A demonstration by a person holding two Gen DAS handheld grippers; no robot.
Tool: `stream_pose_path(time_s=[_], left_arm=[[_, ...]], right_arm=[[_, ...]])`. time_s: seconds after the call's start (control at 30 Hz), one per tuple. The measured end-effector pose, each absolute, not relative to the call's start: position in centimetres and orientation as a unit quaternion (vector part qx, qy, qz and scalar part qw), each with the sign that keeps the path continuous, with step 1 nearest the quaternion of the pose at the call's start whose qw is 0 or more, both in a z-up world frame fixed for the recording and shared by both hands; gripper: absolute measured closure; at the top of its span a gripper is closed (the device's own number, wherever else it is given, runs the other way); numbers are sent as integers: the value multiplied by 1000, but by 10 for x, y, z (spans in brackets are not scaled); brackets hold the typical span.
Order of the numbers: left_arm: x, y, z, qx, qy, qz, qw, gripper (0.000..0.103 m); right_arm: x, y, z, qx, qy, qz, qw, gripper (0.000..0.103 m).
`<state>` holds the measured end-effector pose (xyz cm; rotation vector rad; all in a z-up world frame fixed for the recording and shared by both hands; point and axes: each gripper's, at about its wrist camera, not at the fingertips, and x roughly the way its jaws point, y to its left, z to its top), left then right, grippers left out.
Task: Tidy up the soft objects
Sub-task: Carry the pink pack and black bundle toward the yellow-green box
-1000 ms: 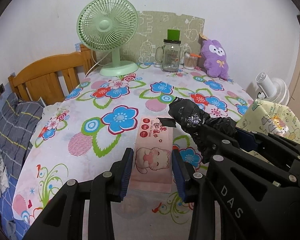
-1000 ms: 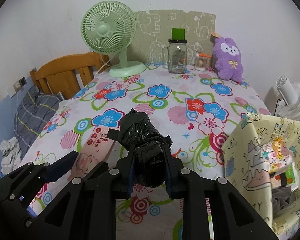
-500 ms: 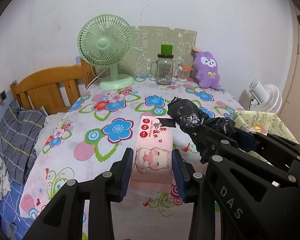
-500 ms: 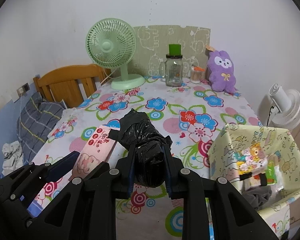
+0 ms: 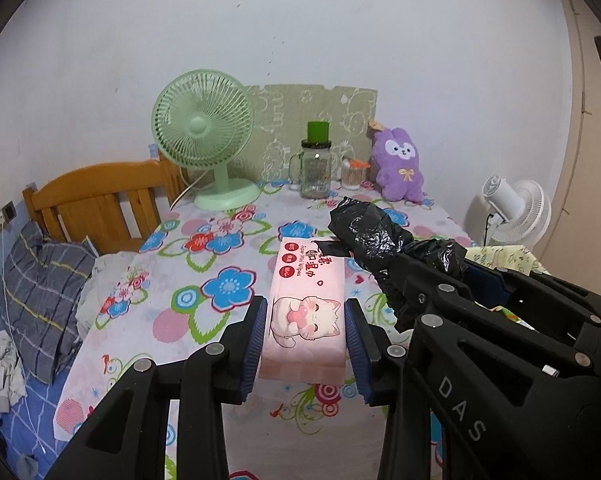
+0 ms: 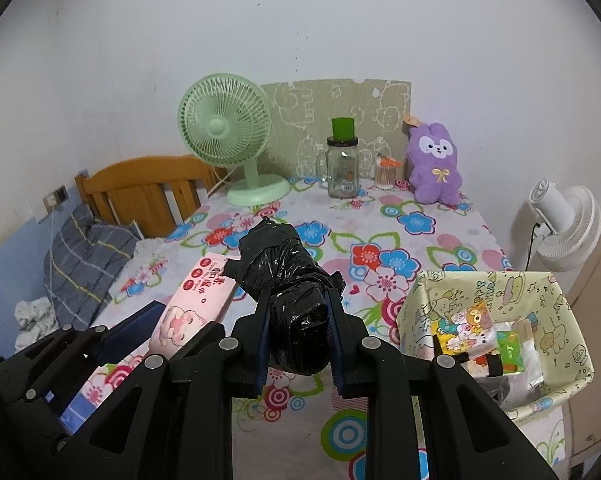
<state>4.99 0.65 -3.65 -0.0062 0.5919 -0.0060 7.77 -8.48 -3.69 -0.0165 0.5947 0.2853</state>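
Note:
My left gripper (image 5: pixel 305 344) is shut on a pink wet-wipes pack (image 5: pixel 306 312) with a cat picture and holds it in the air above the flowered table (image 5: pixel 204 292). My right gripper (image 6: pixel 297 344) is shut on a black plastic bag roll (image 6: pixel 288 280), also lifted, just right of the pink pack (image 6: pixel 196 300). The black roll also shows in the left wrist view (image 5: pixel 376 240). A yellow-green fabric basket (image 6: pixel 556 304) with several soft packets inside sits at the table's front right. A purple plush toy (image 6: pixel 434 168) stands at the back.
A green desk fan (image 6: pixel 228 136), a glass jar with a green lid (image 6: pixel 342 168) and a small cup of sticks (image 6: pixel 386 174) line the back. A wooden chair (image 6: pixel 148 192) and a bed with a grey pillow (image 6: pixel 84 256) are at left, a white fan (image 6: pixel 564 224) at right.
Both grippers have risen and pulled back from the table with the pink pack and black roll still held. More of the room and the basket now shows.

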Motion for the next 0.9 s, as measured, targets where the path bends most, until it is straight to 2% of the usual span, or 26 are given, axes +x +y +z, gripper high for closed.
stream_pose_path(time_s=[0.37, 0.9], left_arm=[[52, -18, -19, 9, 274, -29, 961, 64], [67, -74, -20, 16, 274, -68, 959, 63]], right_arm=[[72, -109, -16, -5, 276, 110, 955, 76], [78, -166, -14, 6, 277, 71, 958, 76]])
